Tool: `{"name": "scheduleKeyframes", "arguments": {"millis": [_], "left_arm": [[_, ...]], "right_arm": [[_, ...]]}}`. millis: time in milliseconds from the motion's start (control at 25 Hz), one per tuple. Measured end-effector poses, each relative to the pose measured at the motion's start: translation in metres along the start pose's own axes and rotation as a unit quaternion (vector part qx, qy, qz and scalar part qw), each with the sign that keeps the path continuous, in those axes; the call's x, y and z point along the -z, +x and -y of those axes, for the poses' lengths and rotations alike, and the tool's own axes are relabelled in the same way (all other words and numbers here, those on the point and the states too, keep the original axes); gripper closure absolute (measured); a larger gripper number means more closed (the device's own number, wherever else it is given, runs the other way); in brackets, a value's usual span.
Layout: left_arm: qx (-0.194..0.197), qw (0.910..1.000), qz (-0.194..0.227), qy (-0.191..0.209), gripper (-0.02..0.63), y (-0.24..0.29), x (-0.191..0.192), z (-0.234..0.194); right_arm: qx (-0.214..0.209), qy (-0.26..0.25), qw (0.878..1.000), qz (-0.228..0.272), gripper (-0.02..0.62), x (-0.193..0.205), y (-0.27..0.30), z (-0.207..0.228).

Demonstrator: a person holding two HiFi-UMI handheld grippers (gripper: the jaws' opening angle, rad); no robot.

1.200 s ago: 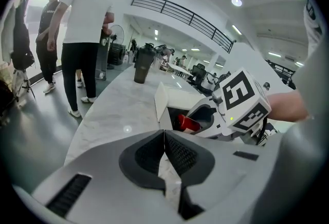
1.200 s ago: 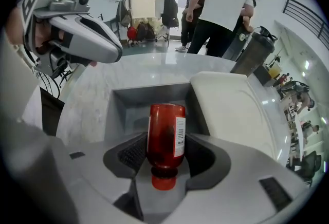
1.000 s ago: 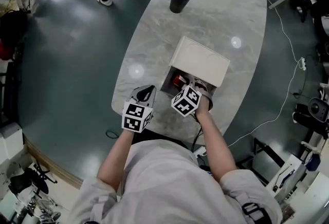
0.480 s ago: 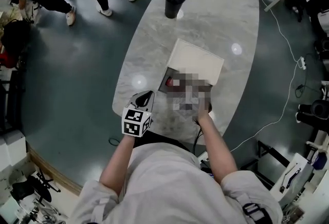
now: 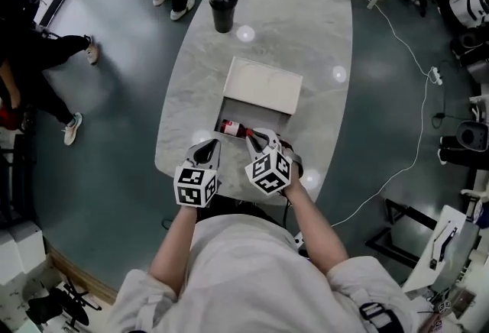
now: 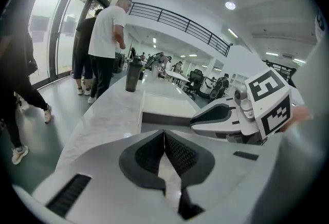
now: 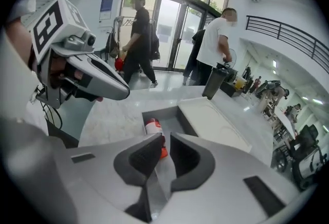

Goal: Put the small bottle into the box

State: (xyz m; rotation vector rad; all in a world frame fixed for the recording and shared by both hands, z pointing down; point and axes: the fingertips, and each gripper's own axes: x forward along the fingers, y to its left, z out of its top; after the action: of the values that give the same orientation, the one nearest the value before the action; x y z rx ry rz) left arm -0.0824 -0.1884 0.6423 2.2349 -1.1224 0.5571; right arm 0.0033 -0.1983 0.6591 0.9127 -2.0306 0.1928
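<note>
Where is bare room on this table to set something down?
Bare marble table: the wide strip right of the white lid; the stretch between the black tumbler and the lid; a narrower strip left of the box. Crowded: the near edge, where the left hand-held gripper and right hand-held gripper, whose empty jaws have just been closing, hover by the small bottle.

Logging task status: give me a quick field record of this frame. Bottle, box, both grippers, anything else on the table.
small bottle: lying on its side inside the box
box: open, pale lid at its far side
left gripper: jaws together, empty
right gripper: jaws have just been closing, narrow gap left, nothing between them
table: black tumbler at far end
</note>
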Motion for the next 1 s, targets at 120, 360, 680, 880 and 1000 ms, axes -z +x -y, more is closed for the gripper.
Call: {"name": "scheduleKeyframes", "arguments": {"millis": [120, 360, 680, 880, 1000], "left_arm": [[-0.005, 0.9999, 0.013, 0.010, 0.583, -0.007, -0.003, 0.016], [-0.002, 0.9990, 0.035, 0.027, 0.583, -0.019, -0.007, 0.049], [0.001, 0.9953, 0.084, 0.048, 0.583, -0.035, -0.039, 0.084], [0.005, 0.9892, 0.129, 0.068, 0.583, -0.057, -0.077, 0.107], [0.009, 0.9830, 0.161, 0.088, 0.583, -0.073, -0.101, 0.122]], "right_arm": [[0.021, 0.025, 0.999, 0.023, 0.550, 0.006, -0.024, 0.000], [0.060, 0.083, 0.992, 0.075, 0.569, 0.015, -0.069, 0.000], [0.108, 0.158, 0.971, 0.143, 0.571, 0.013, -0.124, 0.019], [0.142, 0.202, 0.944, 0.218, 0.571, -0.007, -0.169, 0.031], [0.165, 0.209, 0.929, 0.258, 0.571, -0.020, -0.204, 0.042]]}}
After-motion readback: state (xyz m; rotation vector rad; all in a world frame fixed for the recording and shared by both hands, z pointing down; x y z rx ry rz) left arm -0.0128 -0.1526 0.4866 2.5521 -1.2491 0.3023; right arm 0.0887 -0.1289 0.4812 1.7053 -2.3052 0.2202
